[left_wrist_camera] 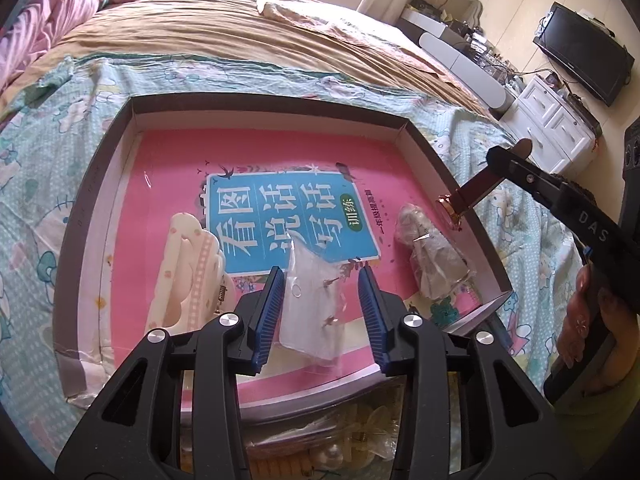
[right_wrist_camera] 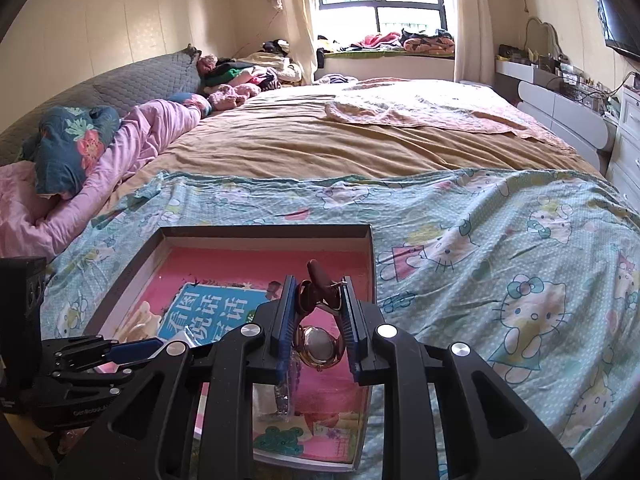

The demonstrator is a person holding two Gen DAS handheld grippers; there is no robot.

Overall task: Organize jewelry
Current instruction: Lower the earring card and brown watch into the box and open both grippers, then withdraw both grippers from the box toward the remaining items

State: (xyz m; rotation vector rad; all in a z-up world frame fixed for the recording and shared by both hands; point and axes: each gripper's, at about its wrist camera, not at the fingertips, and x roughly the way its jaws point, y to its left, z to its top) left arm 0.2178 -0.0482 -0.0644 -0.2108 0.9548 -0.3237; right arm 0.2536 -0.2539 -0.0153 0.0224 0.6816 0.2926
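Note:
A shallow dark-rimmed box [left_wrist_camera: 440,160] with a pink book inside lies on the bed. My left gripper [left_wrist_camera: 322,280] is open above a clear plastic bag of small earrings [left_wrist_camera: 316,312] lying in the box. A cream hair claw [left_wrist_camera: 188,276] lies to its left, and another clear bag of jewelry [left_wrist_camera: 432,256] to its right. My right gripper [right_wrist_camera: 316,288] is shut on the brown strap of a gold wristwatch [right_wrist_camera: 320,346], held above the box's right edge; the watch also shows in the left wrist view [left_wrist_camera: 450,208].
A bag with pearl and cream hair accessories [left_wrist_camera: 332,448] lies just in front of the box. The box [right_wrist_camera: 370,256] sits on a Hello Kitty sheet [right_wrist_camera: 520,280]. Pillows and clothes lie at the far left of the bed; white drawers [left_wrist_camera: 560,124] stand to the right.

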